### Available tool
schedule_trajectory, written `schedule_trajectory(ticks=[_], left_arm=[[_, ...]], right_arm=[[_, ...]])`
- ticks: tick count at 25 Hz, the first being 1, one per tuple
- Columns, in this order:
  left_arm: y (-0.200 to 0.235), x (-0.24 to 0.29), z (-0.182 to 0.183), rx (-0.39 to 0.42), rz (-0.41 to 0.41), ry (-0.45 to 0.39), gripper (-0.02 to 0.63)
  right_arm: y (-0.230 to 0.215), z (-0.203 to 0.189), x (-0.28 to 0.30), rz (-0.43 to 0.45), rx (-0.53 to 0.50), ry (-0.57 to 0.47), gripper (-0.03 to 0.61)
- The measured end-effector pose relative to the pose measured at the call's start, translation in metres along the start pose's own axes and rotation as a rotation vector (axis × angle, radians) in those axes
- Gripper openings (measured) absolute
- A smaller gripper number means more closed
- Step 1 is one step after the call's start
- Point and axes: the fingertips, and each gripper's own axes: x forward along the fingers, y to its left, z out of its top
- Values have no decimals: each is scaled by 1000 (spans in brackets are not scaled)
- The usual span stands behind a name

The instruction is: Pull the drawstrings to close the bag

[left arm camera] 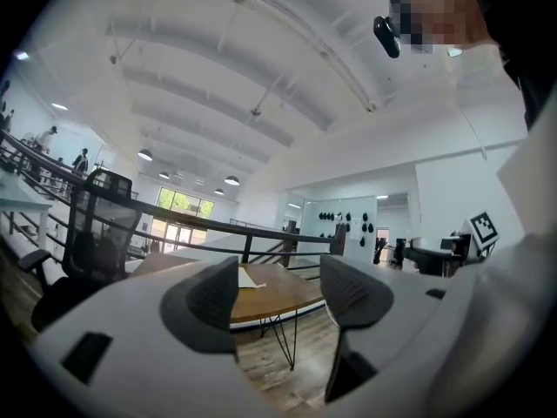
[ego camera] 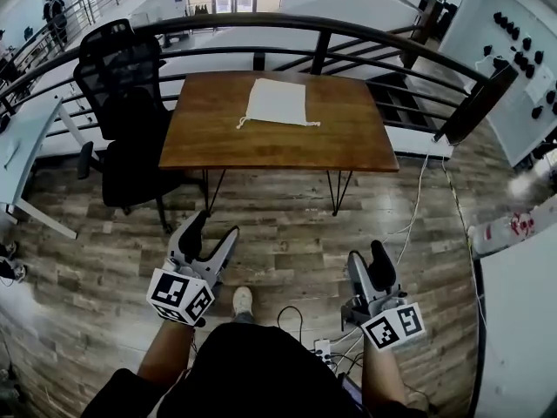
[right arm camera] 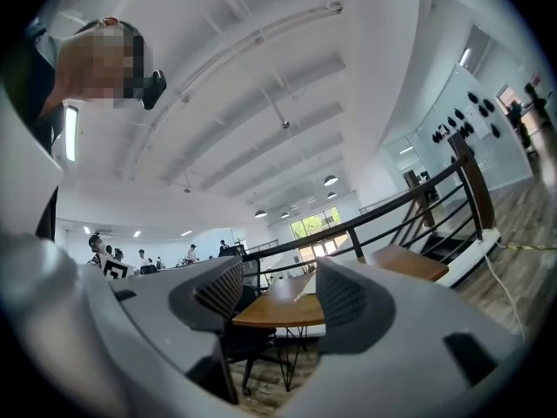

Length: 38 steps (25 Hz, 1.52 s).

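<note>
Two open, empty grippers: my left gripper (ego camera: pixel 215 229) and right gripper (ego camera: pixel 368 255) are far from the bag (ego camera: pixel 277 103). I might pinch cloth and miss its thin drawstrings (ego camera: pixel 261 122).

Bare floor (ego camera: pixel 287 220) leads to the table (ego camera: pixel 278 151) (office chair (ego camera: pixel 130 120) at its left, railing (ego camera: pixel 348 29) behind).

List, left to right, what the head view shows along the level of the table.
Light desk → black office chair → cloth drawstring bag, lying flat on the wooden table → white wall panel with black knobs.
</note>
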Motion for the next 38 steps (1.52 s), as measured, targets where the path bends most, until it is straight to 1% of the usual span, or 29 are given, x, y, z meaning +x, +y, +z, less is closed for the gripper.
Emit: schedule_trajectory(ticks=[4,8,11,12,13,15,18,19,22,24,27,33,36,38], left_arm=[[35,34,2,1,-23,14,296],[74,57,9,20,-42,28,293],[100,66,13,21,-64,11,271],[106,69,15,22,-73,6,243],[111,73,16,21,-80,5,239],[118,81,18,10,-96,3,239],[123,88,22,-27,-125,-18,213],[124,90,21,-39,-129,-26,212],[133,104,19,-77,-139,-40,222],[145,122,21,-87,-129,-39,268],[162,159,26,-82,-93,-23,291],[176,239,32,-17,-44,17,291],[185,272,24,-9,-16,33,290],[191,292,17,-6,3,44,290]], right_arm=[[-8,0,50,-15,8,-1,242],[-6,-8,98,-22,2,13,229],[3,-20,131,-7,-15,38,225],[6,-23,140,-3,-19,46,225],[7,-25,150,1,-19,52,224],[7,-29,167,10,-9,65,221],[3,-33,185,24,0,92,208],[0,-34,190,26,1,95,198],[-11,-35,212,41,-3,80,198],[-22,-33,237,57,-7,80,199],[-44,-28,278,87,-1,90,199],[-104,-11,351,126,-19,101,199],[-137,-13,385,139,-39,118,199],[-160,-11,404,143,-31,126,197]])
